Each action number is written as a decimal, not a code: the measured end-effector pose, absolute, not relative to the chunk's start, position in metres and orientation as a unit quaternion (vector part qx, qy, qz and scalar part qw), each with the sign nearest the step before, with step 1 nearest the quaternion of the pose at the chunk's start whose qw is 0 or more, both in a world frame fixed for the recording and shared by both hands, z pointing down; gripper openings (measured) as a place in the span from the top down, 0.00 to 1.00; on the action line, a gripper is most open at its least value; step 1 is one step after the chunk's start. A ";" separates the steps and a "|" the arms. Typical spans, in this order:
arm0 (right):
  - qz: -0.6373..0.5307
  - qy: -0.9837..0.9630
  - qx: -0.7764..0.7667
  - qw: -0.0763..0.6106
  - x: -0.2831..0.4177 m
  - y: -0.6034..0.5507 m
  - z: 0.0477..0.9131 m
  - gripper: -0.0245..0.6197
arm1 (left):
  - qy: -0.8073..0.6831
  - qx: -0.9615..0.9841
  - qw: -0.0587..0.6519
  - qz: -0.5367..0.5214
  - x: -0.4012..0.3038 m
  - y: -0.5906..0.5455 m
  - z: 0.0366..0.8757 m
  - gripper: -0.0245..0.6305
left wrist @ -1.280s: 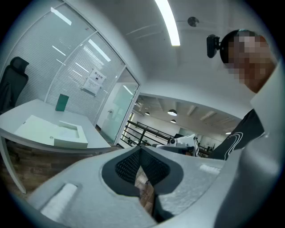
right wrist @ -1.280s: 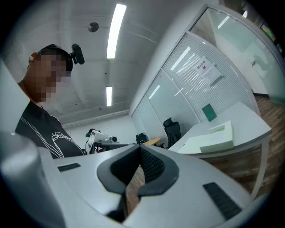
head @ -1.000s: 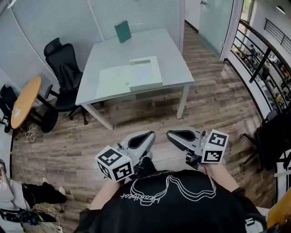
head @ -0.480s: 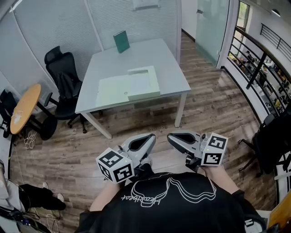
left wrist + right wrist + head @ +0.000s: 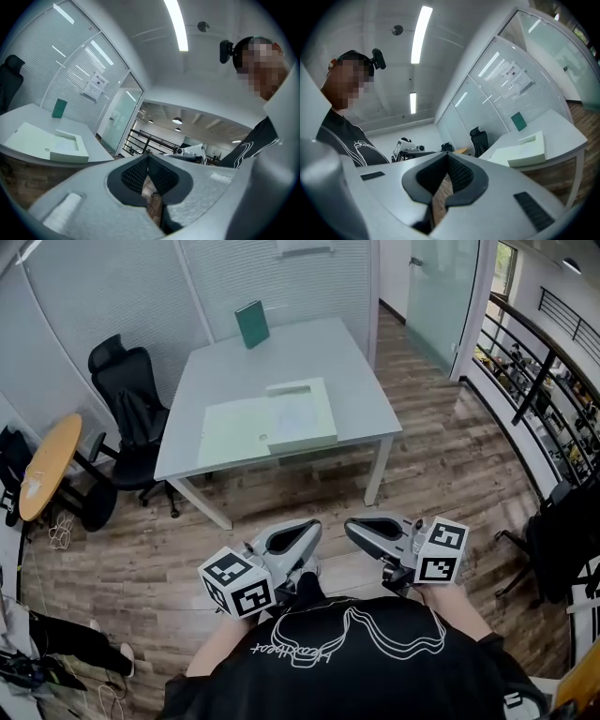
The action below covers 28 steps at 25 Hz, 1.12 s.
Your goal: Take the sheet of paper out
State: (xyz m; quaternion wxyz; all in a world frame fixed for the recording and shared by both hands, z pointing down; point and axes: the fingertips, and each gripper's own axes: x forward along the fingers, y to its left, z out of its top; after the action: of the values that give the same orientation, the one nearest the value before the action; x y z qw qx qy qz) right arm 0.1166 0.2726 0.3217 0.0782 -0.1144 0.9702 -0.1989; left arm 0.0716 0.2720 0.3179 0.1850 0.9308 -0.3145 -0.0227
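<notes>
A pale green shallow box (image 5: 302, 418) lies open on the grey table (image 5: 366, 390), with a flat pale green panel (image 5: 234, 430) beside it on the left. Something whitish like a sheet shows inside the box. The box also appears far off in the left gripper view (image 5: 65, 149) and the right gripper view (image 5: 527, 152). My left gripper (image 5: 313, 526) and right gripper (image 5: 350, 525) are held side by side close to the person's chest, well short of the table. Both are shut and empty, pads meeting in the left gripper view (image 5: 147, 161) and the right gripper view (image 5: 446, 159).
A green book (image 5: 251, 324) stands at the table's far end. A black office chair (image 5: 127, 395) sits left of the table, with a round wooden table (image 5: 42, 470) further left. Glass partitions stand behind, a black railing (image 5: 534, 371) at the right. Wooden floor lies between me and the table.
The table and box sit a little lower in the head view than a second ago. Both grippers keep their pose in front of the chest, still shut.
</notes>
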 end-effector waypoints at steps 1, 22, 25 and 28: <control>-0.202 0.969 -0.115 0.078 0.113 0.265 0.323 0.95 | -0.313 0.930 0.189 -0.025 0.068 0.264 0.319 0.94; -0.266 0.950 -0.151 0.069 -0.001 0.023 0.344 0.95 | -0.271 0.927 0.259 -0.022 -0.045 0.025 0.339 0.94; -0.279 0.947 -0.144 0.063 -0.024 -0.006 0.351 0.95 | -0.282 0.920 0.271 -0.018 -0.069 -0.008 0.348 0.94; -0.275 0.950 -0.140 0.048 -0.041 -0.029 0.360 0.95 | -0.281 0.915 0.288 -0.027 -0.089 -0.036 0.356 0.94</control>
State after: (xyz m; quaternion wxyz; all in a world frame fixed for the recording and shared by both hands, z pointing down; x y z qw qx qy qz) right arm -0.0412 -0.0291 0.3602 0.0480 -0.1397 0.9499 -0.2753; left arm -0.0892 -0.0364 0.3555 0.2880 0.9151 -0.2811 -0.0267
